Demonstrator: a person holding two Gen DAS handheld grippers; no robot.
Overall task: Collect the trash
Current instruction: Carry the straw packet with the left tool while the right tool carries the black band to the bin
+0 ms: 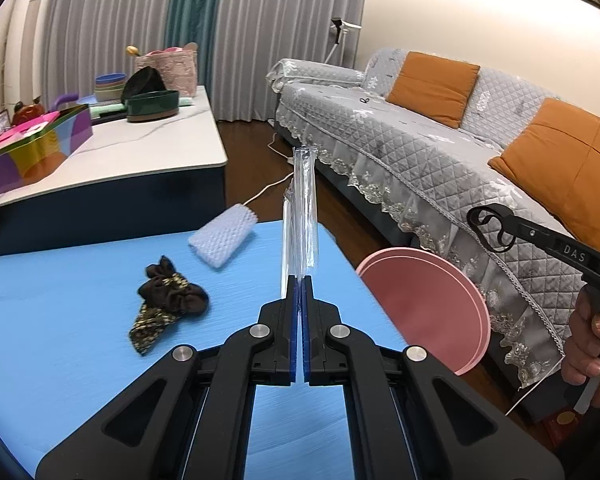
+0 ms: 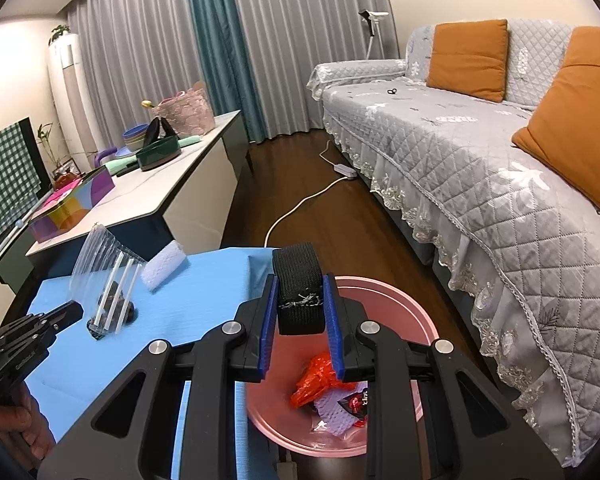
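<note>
The black strap [image 2: 300, 292] is clamped in the right gripper [image 2: 302, 312] above the pink bin [image 2: 420, 320], apparently so it can drop onto the trash there. The left gripper [image 1: 300, 300], pinched together on a clear bag [image 1: 302, 216], holds it upright over the blue table [image 1: 80, 300], probably next for the bin.

Black tongs [image 1: 300, 312] with blue pads, silver pivot bolts, and "DAS" lettering on one arm.

- The left gripper [image 1: 300, 280] was clamped on a clear plastic bag [image 1: 302, 216], which stood upright above the blue table [image 1: 80, 280].
- A dark scrunchie [image 1: 168, 300] lay mid-table.
- White foam wrap [image 1: 223, 236] lay at the far edge.
- A pink bin [image 1: 432, 300] stood off the table's right edge.
</note>
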